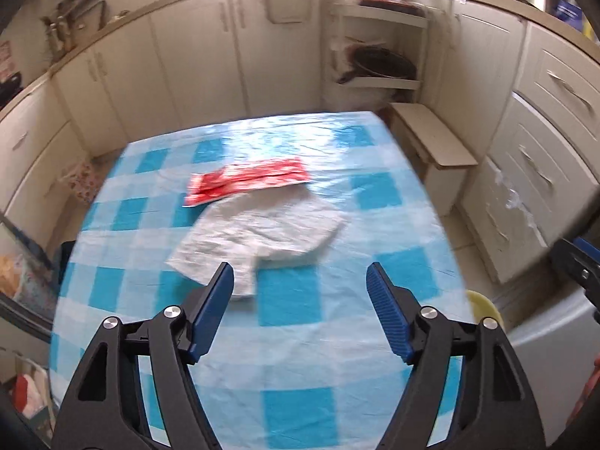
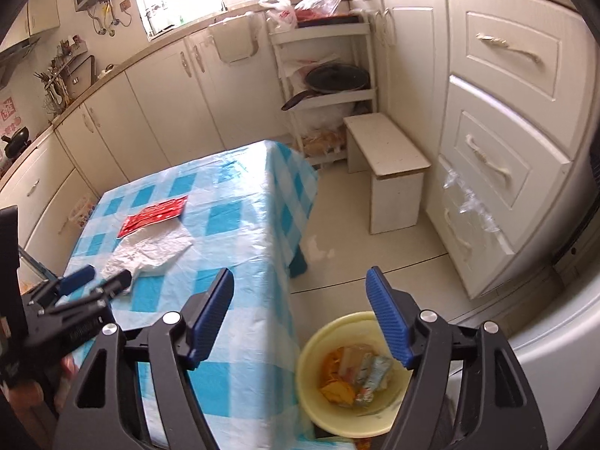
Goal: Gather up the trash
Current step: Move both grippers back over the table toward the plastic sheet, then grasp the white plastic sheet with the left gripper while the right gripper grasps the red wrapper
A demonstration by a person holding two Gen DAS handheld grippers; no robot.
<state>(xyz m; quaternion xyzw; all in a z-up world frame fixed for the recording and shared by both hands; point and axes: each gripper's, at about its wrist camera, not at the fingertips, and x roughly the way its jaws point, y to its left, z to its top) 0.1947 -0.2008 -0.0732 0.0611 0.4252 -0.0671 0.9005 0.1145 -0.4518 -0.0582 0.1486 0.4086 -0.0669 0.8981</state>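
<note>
A crumpled white plastic bag [image 1: 262, 236] and a red wrapper [image 1: 247, 182] lie on the blue-checked table [image 1: 337, 337]. My left gripper [image 1: 300, 277] is open and empty, hovering just short of the bag. In the right wrist view the bag [image 2: 150, 251] and red wrapper [image 2: 153, 215] lie at the left, with my left gripper [image 2: 103, 277] beside the bag. My right gripper [image 2: 300, 281] is open and empty, above the table's edge and a yellow trash bin [image 2: 318, 405] on the floor that holds several wrappers.
A low white stool [image 2: 390, 165] stands on the floor right of the table. A shelf rack with pans [image 2: 330, 82] stands behind it. Cream cabinets [image 2: 506, 131] line the walls. The bin's rim [image 1: 483, 307] peeks past the table's right edge.
</note>
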